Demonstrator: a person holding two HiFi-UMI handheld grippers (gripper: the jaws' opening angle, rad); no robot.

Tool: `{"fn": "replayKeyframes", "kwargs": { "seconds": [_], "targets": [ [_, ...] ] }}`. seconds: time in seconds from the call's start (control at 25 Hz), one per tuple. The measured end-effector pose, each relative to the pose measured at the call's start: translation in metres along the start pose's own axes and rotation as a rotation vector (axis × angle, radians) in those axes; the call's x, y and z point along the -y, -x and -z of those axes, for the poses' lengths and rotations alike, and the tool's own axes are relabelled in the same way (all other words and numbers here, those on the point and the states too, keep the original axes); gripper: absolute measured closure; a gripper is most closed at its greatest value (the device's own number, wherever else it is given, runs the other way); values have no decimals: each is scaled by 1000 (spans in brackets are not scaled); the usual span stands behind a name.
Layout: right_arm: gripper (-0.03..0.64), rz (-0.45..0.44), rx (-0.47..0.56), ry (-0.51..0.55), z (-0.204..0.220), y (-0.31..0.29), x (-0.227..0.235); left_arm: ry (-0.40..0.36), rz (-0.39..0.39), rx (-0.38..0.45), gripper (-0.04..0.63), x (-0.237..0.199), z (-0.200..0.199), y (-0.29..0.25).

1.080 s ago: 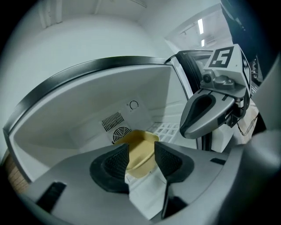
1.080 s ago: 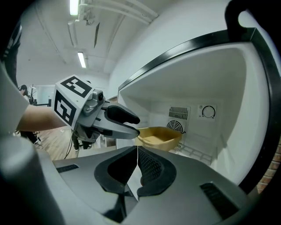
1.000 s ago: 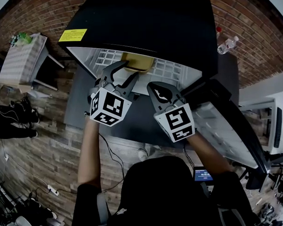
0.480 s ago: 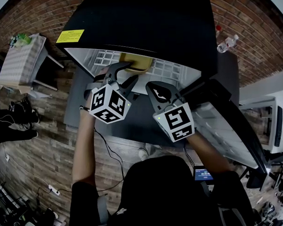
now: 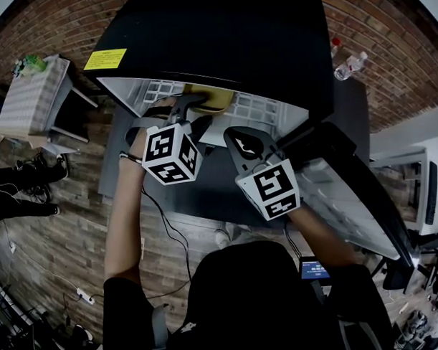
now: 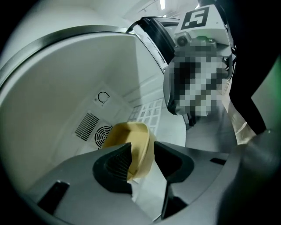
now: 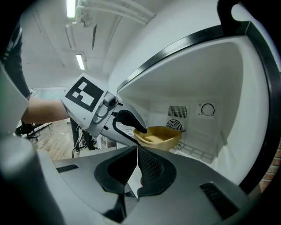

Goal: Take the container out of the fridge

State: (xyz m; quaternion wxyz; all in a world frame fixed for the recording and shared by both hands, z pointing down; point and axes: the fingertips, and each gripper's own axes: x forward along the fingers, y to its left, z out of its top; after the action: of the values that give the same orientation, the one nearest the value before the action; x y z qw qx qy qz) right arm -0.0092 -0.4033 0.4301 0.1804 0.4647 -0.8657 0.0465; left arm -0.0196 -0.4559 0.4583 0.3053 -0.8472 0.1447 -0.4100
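The yellow container (image 5: 215,99) sits on the wire shelf (image 5: 263,106) inside the open fridge (image 5: 229,41). My left gripper (image 5: 188,112) reaches into the fridge and is shut on the container's near rim. In the left gripper view one jaw presses inside the container (image 6: 131,138) wall and the other outside, at the left gripper (image 6: 141,154). The right gripper view shows the container (image 7: 160,135) upright, with the left gripper (image 7: 137,130) clamped on its edge. My right gripper (image 5: 245,142) hangs in front of the fridge opening, shut and empty; the right gripper (image 7: 137,160) has its pads together.
The fridge door (image 5: 349,191) stands open at the right. A fan vent (image 7: 176,125) and a dial (image 7: 207,109) are on the back wall. A white side table (image 5: 33,91) stands at the left, and a water bottle (image 5: 348,67) lies at the upper right.
My left gripper has pushed forward into the fridge and its jaws have narrowed from wide open onto the container's rim. The right gripper has barely moved.
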Motion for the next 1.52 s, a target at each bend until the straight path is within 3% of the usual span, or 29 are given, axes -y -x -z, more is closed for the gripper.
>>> {"fn": "replayKeyframes", "kwargs": {
  "seconds": [0.2,0.4,0.76,1.52],
  "targets": [
    [575,3,-1,-1,1,0,0,-13,39,-21,426,3,4,-5],
    [575,1,-4,8,1,0,-1,-54,41,-45,492,4,9,-8],
    [575,2,-4,4,1,0,-1,-103,70,-63,531,6,9,-7],
    [575,2,5,9,-3,8,-8,-101,125,-63,563,21,5,5]
  ]
}}
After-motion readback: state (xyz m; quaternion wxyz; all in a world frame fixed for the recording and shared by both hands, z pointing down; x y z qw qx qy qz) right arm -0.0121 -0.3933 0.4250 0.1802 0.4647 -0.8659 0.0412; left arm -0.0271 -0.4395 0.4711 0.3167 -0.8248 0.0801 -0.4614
